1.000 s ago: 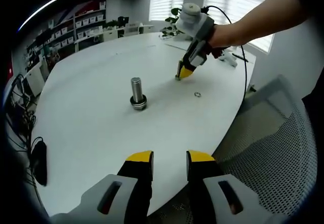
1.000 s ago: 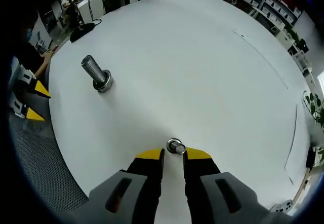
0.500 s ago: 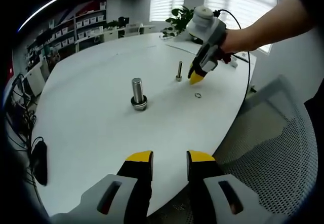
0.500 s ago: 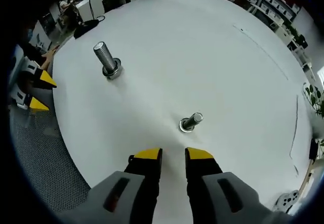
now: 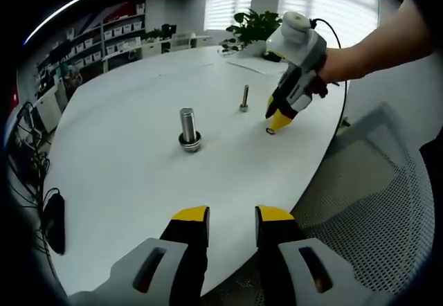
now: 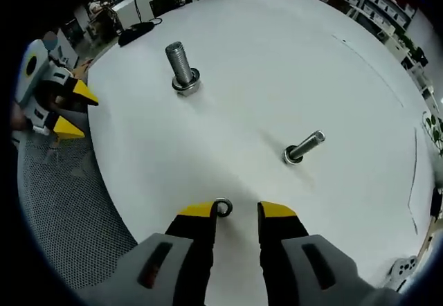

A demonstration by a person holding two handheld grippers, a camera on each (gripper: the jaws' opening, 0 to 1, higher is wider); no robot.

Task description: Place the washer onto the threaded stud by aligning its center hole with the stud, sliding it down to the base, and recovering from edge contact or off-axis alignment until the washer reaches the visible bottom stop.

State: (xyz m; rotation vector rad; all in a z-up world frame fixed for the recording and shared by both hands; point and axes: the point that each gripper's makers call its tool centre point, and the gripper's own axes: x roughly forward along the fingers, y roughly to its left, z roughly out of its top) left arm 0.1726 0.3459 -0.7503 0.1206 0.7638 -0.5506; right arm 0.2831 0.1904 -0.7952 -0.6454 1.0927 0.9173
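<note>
While the right claw [image 6: 234, 212] was up at the thin bolt [image 6: 302, 147] a moment ago, it has now moved to the washer [image 6: 222, 207], low in the middle of its view. Its jaws are open a little, with the washer flat on the white surface [image 6: 277, 64] between the tips, not gripped yet. The left claw [image 5: 232, 215] waits open and empty. The big stud [image 6: 181, 68] is well apart, so picking up comes next.
</note>
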